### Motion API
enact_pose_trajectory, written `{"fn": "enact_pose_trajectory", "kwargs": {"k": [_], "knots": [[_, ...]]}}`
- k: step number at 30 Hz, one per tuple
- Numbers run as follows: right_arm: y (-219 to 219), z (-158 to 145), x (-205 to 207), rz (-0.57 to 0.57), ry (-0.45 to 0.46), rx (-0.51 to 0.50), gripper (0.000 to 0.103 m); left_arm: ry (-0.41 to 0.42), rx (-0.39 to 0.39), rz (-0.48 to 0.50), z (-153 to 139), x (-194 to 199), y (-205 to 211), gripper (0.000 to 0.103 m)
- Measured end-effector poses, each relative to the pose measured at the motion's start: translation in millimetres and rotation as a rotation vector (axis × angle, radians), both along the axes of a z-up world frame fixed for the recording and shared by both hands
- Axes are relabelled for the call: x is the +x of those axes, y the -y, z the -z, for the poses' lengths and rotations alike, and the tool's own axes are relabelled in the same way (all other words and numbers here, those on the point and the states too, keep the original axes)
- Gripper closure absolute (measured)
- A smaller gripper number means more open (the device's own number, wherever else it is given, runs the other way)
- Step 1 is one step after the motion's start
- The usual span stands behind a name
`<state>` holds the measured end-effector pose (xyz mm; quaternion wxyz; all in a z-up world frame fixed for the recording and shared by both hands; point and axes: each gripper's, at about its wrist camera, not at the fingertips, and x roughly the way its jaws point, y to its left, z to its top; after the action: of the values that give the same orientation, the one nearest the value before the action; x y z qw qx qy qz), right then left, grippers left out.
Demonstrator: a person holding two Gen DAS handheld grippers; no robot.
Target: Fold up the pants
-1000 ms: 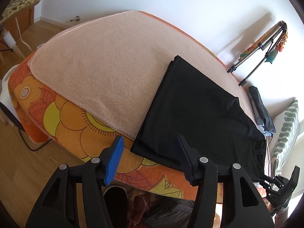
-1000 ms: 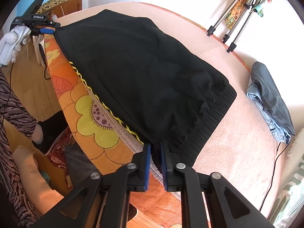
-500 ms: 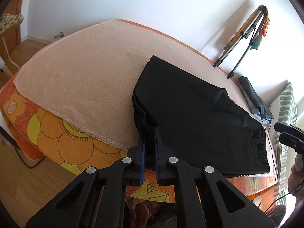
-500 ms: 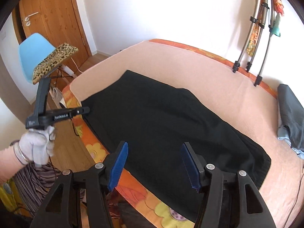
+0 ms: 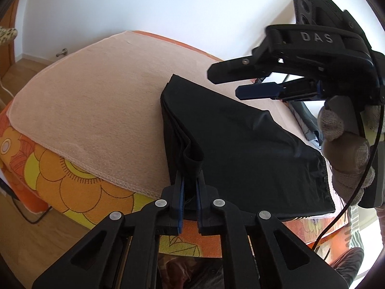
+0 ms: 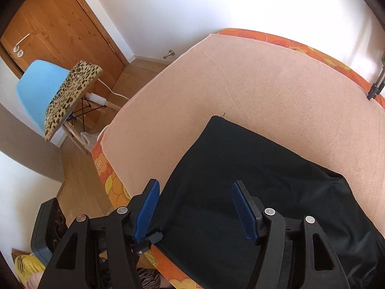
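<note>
The black pants (image 5: 240,139) lie folded on the peach towel (image 5: 96,101) that covers the bed. My left gripper (image 5: 190,185) is shut on the pants' near left corner, which is bunched and lifted off the towel. My right gripper (image 6: 195,195) is open and empty, held above the pants (image 6: 240,180). It also shows in the left wrist view (image 5: 231,82), high at the right over the pants, held by a gloved hand.
The bed has an orange flowered cover (image 5: 72,183) along its near edge. A blue chair (image 6: 38,91) with a leopard cushion stands by a wooden door (image 6: 60,31) at the left. Grey clothes (image 5: 310,130) lie beyond the pants. A tripod foot (image 6: 375,91) stands at the far right.
My left gripper closed on the pants' corner and has lifted it. My right gripper let go of the waistband, opened, and swung up and left over the pants.
</note>
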<state>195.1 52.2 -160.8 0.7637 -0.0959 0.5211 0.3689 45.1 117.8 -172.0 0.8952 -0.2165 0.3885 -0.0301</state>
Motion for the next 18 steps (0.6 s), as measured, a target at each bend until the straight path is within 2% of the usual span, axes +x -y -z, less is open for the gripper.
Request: {"fn": "enact_pose_trajectory", "kwargs": {"k": [8,14,16,18], "knots": [[-59.2,42.8,21.4,0.008,-0.056,-0.108,0.038,0.006,0.01,0.014,0.3,0.2,1.8,0.097],[-90.7,65.0,24.3,-0.013,-0.007,-0.24,0.044,0.01,0.01,0.016,-1.5,1.2,4.5,0.097],[-97.1,73.9,27.5,-0.015,-0.017,-0.282,0.043,0.014,0.023,0.017,-2.3,0.7,5.7,0.097],[-102.8,74.6,24.5,-0.023,0.031,-0.316,0.049,0.013,0.033,0.012,-2.2,0.6,6.3,0.097]]}}
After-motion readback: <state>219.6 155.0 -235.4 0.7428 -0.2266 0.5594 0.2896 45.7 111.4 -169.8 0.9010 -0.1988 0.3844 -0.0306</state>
